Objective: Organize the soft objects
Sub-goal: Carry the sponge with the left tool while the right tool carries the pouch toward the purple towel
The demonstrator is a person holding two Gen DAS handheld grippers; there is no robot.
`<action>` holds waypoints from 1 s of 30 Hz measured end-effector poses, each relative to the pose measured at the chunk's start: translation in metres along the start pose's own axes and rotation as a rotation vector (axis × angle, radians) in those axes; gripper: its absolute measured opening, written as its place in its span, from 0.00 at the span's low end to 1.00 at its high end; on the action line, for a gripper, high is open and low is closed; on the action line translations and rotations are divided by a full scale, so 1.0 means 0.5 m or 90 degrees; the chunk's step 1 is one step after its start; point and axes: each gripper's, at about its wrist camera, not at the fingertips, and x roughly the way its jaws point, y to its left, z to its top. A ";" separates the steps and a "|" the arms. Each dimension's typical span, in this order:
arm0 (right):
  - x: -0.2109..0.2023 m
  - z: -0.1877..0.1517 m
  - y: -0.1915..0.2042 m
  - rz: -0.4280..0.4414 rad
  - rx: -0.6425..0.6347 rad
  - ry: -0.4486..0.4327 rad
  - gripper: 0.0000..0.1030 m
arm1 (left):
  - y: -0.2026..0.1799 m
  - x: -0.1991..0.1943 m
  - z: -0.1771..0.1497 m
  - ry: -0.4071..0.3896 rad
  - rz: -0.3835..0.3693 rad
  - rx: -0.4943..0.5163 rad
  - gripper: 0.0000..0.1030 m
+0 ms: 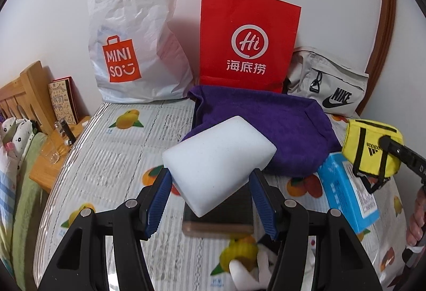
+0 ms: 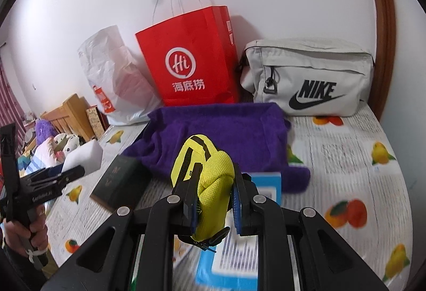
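Left wrist view, left gripper [image 1: 210,179] raised, clamping white sponge [image 1: 217,158], right gripper [image 2: 214,193] pinching yellow pouch [image 2: 210,184].

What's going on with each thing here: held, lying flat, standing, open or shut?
Left gripper: shut on white sponge.
White sponge: held, lifted.
Right gripper: shut on yellow pouch.
Yellow pouch: held, squeezed.
Purple towel: lying rumpled.
Red paper bag: standing upright.
White plastic bag: standing, crumpled.
Grey Nike bag: resting, zipped shut.
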 end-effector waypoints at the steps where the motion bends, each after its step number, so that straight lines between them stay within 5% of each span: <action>1: 0.010 0.008 -0.002 0.000 0.000 0.000 0.19 | -0.001 0.008 0.007 0.003 0.003 -0.002 0.56; 15: 0.186 0.098 -0.069 -0.015 0.020 0.040 0.19 | -0.008 0.099 0.063 0.029 0.006 -0.018 0.56; 30: 0.312 0.091 -0.057 0.006 0.001 0.147 0.21 | -0.021 0.253 0.140 0.074 0.004 -0.042 0.56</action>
